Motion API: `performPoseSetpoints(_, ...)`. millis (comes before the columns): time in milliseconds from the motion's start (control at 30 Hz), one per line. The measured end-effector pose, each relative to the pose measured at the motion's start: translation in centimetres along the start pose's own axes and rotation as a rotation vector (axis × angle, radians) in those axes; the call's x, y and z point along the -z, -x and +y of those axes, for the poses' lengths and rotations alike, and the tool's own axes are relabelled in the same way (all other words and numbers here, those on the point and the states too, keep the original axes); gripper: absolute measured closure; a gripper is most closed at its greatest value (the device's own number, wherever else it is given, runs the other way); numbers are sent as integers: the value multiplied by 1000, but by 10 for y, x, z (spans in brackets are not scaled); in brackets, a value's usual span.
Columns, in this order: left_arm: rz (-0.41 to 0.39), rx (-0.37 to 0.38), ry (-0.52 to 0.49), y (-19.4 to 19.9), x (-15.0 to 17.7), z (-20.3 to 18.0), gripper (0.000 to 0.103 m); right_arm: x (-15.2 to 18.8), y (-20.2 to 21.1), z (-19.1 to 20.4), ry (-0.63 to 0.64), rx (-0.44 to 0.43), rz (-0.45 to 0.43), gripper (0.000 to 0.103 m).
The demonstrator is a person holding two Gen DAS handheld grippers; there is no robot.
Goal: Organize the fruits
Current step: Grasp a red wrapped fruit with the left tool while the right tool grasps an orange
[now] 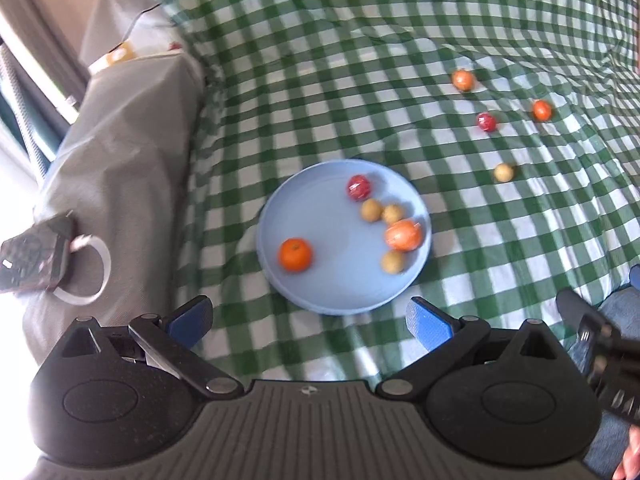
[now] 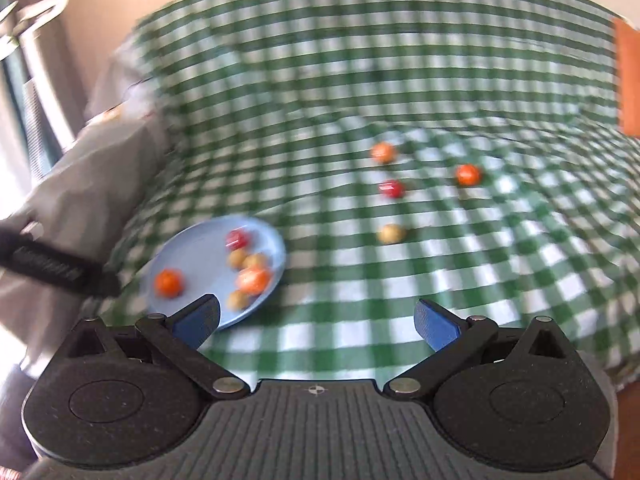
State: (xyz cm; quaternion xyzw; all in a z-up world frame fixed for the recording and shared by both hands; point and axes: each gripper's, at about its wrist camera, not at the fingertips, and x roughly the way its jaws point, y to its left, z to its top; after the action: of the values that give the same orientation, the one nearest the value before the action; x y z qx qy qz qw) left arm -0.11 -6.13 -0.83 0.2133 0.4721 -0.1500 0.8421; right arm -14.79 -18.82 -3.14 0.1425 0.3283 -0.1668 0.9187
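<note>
A light blue plate [image 1: 320, 292] lies on the green checked cloth and holds several fruits: an orange [image 1: 295, 255], a red fruit [image 1: 358, 187], a larger orange-red fruit [image 1: 403, 234] and three small yellow ones. Several fruits lie loose on the cloth beyond it: a yellow one [image 1: 503, 172], a red one [image 1: 486, 122] and two orange ones [image 1: 463, 80] [image 1: 541, 110]. My left gripper [image 1: 310, 320] is open and empty, just short of the plate. My right gripper [image 2: 318, 322] is open and empty, right of the plate [image 2: 192, 248], short of the yellow fruit [image 2: 391, 233].
The green checked cloth [image 1: 360, 60] covers the whole surface. A grey cushion [image 1: 120, 152] lies to the left with a dark device and white cable [image 1: 36, 258] on it. The right gripper's body [image 1: 600, 352] shows at the lower right of the left wrist view.
</note>
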Motion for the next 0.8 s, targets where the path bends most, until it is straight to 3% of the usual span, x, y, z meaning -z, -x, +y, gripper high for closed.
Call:
performPoseSetpoints(100, 1, 25, -30, -14, -20, -21, 0, -8, -17, -28, -49, 53, 9, 1)
performPoseSetpoints(300, -62, 152, -80, -51, -77, -69, 0, -29, -64, -82, -85, 157, -5, 1)
performPoseSetpoints(533, -114, 221, -116, -134, -161, -145, 0, -83, -158, -149, -24, 253, -87, 1)
performPoseSetpoints(800, -33, 227, -233, -235, -204, -215, 0, -127, -288, -208, -62, 207, -19, 1)
